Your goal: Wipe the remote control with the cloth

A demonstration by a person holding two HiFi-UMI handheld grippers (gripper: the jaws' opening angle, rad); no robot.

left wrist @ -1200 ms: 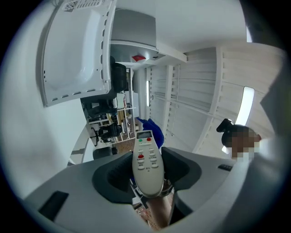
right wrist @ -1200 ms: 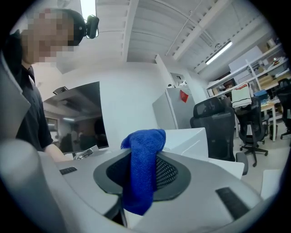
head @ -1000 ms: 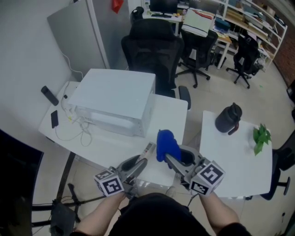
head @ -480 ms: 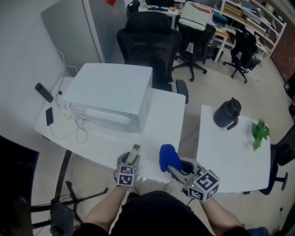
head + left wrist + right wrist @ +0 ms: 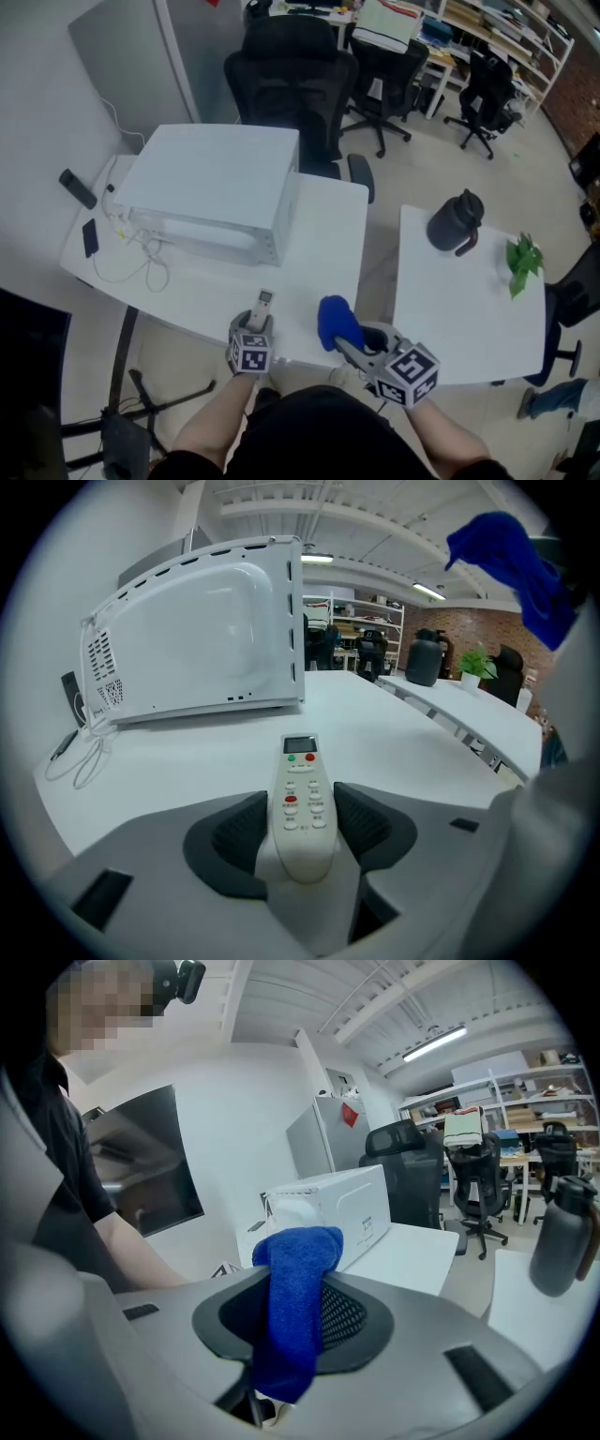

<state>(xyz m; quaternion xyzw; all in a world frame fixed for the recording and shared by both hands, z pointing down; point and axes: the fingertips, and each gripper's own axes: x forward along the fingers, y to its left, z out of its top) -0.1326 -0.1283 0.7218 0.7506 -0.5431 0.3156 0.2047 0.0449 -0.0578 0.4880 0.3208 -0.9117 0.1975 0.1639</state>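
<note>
The fingers (image 5: 239,832) of my left gripper (image 5: 256,322) are closed at a middling width on the remote (image 5: 300,789), 1 dark pad pressing each long side of its lower half. The remote lies button side up, with its small screen end pointing toward the microwave (image 5: 197,630). Seen from my head, it sits just in front of the microwave, over the near edge of the table (image 5: 328,244). I cannot tell whether it touches the tabletop.

The fingers (image 5: 349,1321) of my right gripper (image 5: 345,343) are drawn in narrow on the blue cloth (image 5: 295,1307). The cloth is bunched between the 2 pads, 1 end sticking up above them and the other hanging below. It is held to the right of the remote and apart from it, also on the near side of the microwave.

Right of the microwave, on a second table (image 5: 469,309), stand a dark jug (image 5: 455,223) and a green plant (image 5: 520,258). A phone (image 5: 89,237) and a loose cable (image 5: 141,272) lie at the microwave's left.
</note>
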